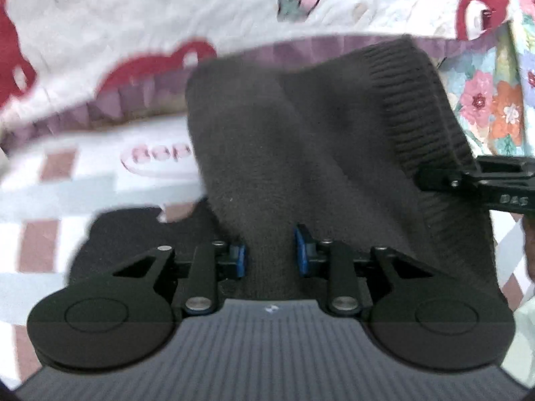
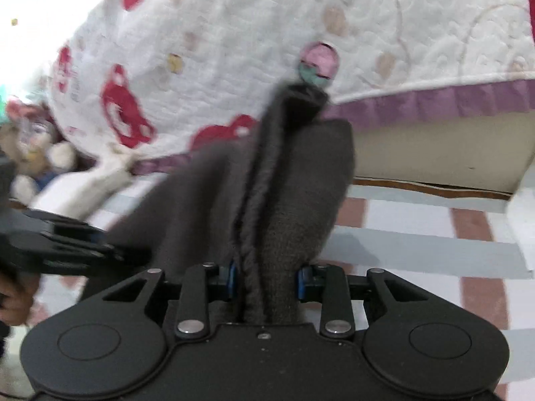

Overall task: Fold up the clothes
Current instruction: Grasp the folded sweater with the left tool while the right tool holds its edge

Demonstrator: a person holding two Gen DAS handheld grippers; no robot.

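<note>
A dark grey knitted garment [image 1: 301,133] with a ribbed hem hangs lifted in front of a bed. In the left wrist view my left gripper [image 1: 270,250] is shut on a fold of it, the cloth filling the gap between the blue pads [image 1: 302,250]. The right gripper's black fingers [image 1: 444,177] pinch the ribbed hem at the right edge. In the right wrist view my right gripper [image 2: 267,280] is shut on a bunched seam of the garment [image 2: 294,183]. There the left gripper [image 2: 100,244] comes in from the left, holding the cloth's other side.
Behind the garment lies a white quilt [image 1: 167,33] with red prints and a purple frill [image 2: 434,100]. Below is a pink and grey checked cover [image 2: 434,234]. Floral fabric [image 1: 495,100] sits at the right, a plush toy [image 2: 40,160] at the left, and a hand [image 2: 13,304] below it.
</note>
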